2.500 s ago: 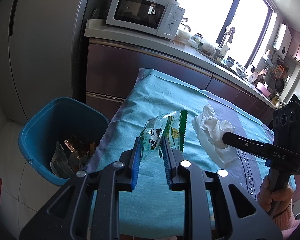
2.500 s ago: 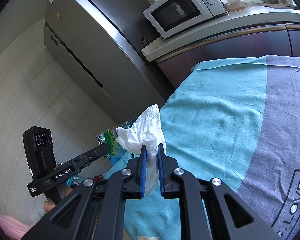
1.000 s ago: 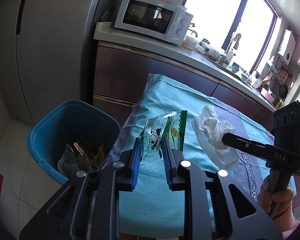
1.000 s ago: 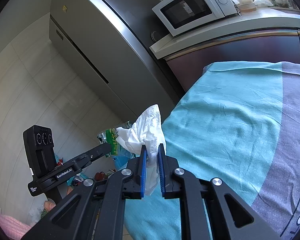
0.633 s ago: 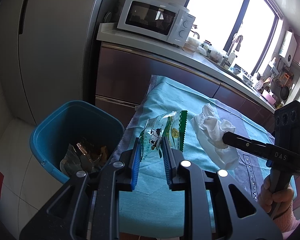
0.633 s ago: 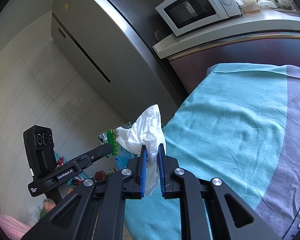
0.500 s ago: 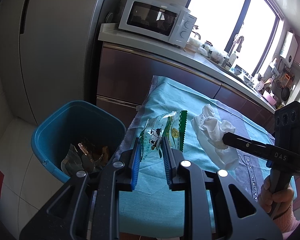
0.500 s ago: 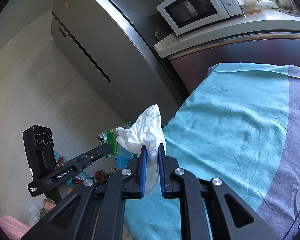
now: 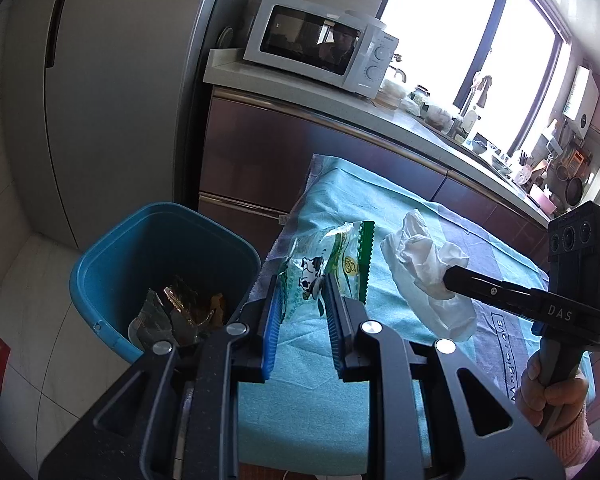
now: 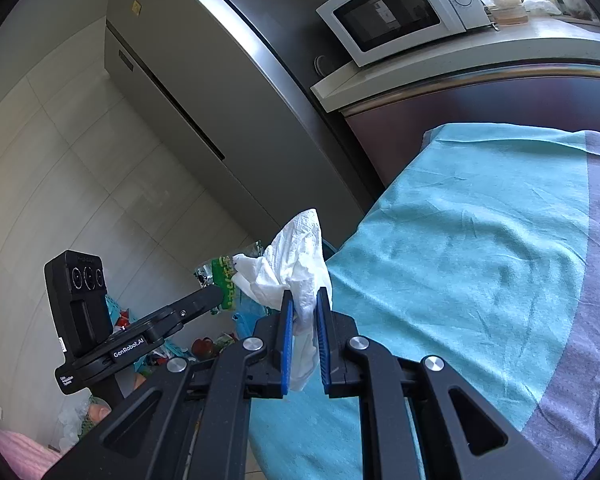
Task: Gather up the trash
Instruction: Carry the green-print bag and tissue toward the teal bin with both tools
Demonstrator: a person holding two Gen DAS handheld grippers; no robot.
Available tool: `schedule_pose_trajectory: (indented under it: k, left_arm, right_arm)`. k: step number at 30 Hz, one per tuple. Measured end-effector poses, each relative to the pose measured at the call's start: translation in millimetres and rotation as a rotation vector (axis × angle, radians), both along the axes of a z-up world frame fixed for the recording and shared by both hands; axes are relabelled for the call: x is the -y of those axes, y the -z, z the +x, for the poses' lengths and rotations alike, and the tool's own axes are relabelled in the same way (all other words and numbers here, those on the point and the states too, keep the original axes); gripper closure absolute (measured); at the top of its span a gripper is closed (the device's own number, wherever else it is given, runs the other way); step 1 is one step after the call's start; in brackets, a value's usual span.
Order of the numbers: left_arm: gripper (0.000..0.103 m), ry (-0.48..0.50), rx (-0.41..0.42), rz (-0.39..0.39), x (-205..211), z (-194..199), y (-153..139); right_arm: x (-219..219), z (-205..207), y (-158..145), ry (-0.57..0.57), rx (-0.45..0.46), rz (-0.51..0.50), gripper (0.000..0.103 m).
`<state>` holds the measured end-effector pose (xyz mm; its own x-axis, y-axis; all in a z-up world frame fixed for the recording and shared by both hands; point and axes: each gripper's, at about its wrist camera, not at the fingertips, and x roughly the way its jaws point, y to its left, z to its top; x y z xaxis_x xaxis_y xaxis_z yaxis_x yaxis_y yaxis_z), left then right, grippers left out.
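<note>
In the blue bin (image 9: 112,276), indistinct crumpled wrappers (image 9: 176,312).

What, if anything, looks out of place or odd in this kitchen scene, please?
Nothing stands out: the crumpled white tissue and the green-edged snack wrapper are each gripped in a tool, and the blue plastic bin stands upright holding wrappers.

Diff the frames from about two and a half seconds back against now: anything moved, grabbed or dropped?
Both views have shifted toward the blue plastic bin, which sits nearer the frame centre now; the microwave and fridge slid right. Nothing grabbed or dropped. The left gripper still pinches the green-and-clear snack wrapper, and the right gripper still clamps the crumpled white tissue. Neither piece is in the bin yet.
</note>
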<state>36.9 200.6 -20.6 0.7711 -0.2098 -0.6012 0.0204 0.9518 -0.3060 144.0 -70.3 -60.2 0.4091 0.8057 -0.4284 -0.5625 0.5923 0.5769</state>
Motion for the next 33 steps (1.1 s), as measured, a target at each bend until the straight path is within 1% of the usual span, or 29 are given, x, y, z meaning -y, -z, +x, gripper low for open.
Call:
schedule_pose_trajectory:
  k: [18, 33]
  left_arm:
    - [0.081, -0.021, 0.001, 0.005, -8, -3, -1]
    - [0.081, -0.050, 0.002, 0.014, -17, -8, 0]
  right_arm:
    - [-15, 4, 1, -0.026, 0.004, 0.006, 0.092]
    - [-31, 6, -2, -0.056, 0.019, -0.019, 0.092]
